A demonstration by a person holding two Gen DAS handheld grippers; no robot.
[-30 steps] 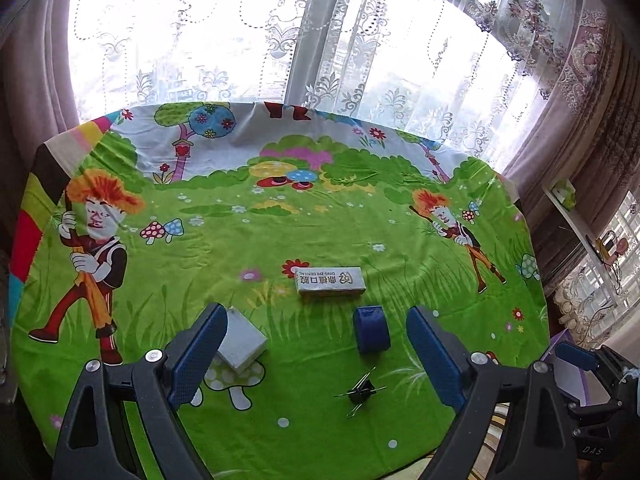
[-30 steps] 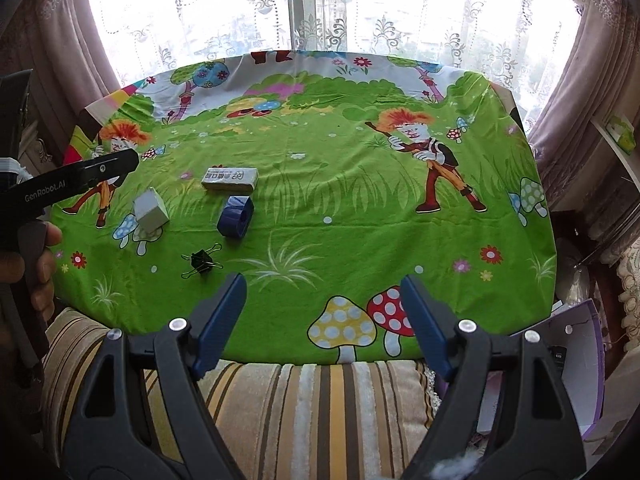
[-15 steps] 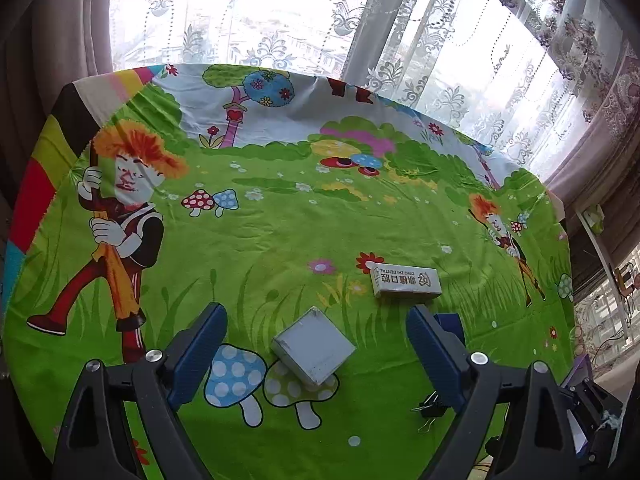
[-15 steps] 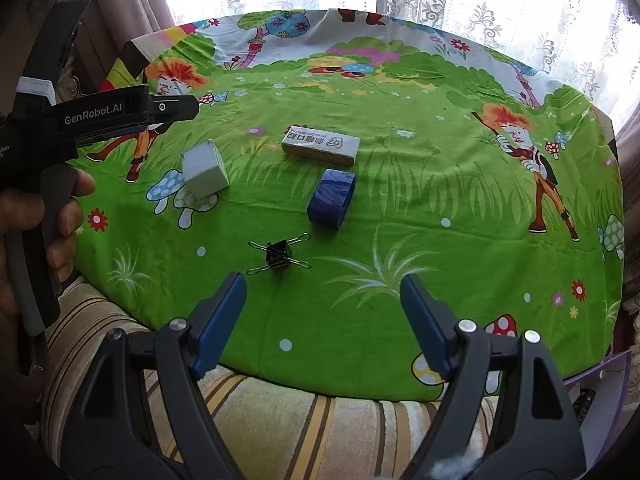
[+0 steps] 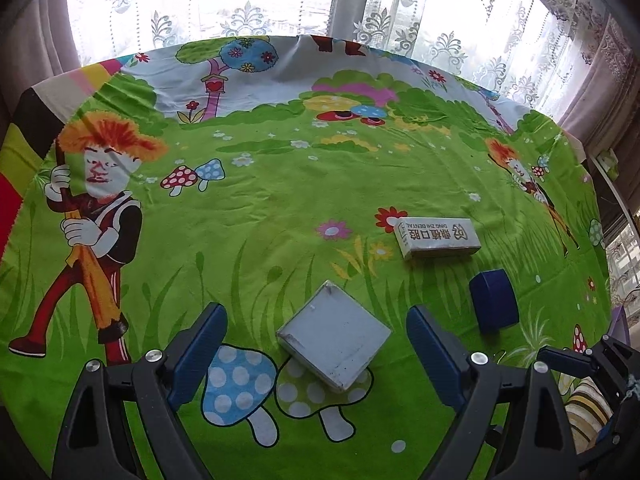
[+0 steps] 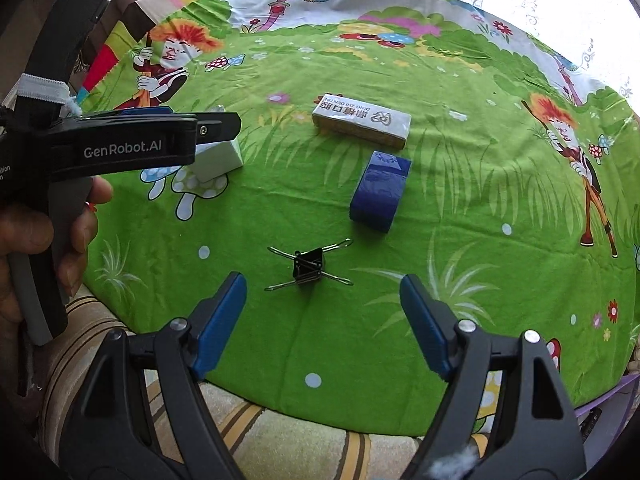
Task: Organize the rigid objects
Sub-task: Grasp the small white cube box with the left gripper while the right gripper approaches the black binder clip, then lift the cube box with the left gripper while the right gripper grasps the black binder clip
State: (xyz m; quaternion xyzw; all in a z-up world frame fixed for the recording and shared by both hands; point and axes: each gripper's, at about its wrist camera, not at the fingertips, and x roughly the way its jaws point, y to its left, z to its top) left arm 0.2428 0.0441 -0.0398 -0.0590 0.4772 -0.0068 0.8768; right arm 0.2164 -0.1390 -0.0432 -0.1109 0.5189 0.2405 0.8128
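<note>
Your left gripper [image 5: 316, 354] gapes wide around the flat grey-white square box [image 5: 334, 336], corner pointing away | your right gripper [image 6: 322, 326] wide, empty, before the black binder clip [image 6: 308, 266] | dark-blue rectangular box [image 6: 380, 190], long axis running away | white printed carton [image 6: 362, 120] farthest, lying crosswise

Clip [image 6: 308, 266] lies before block [image 6: 380, 190], carton [image 6: 362, 120] behind.

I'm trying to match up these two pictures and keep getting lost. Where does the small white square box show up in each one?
Left wrist view: the white box lies low in the middle, between the open fingers of the left gripper.
Right wrist view: the same box sits at the left, partly hidden behind the left gripper.
Shared landmark: the long printed carton, beyond the box in both views.
</note>
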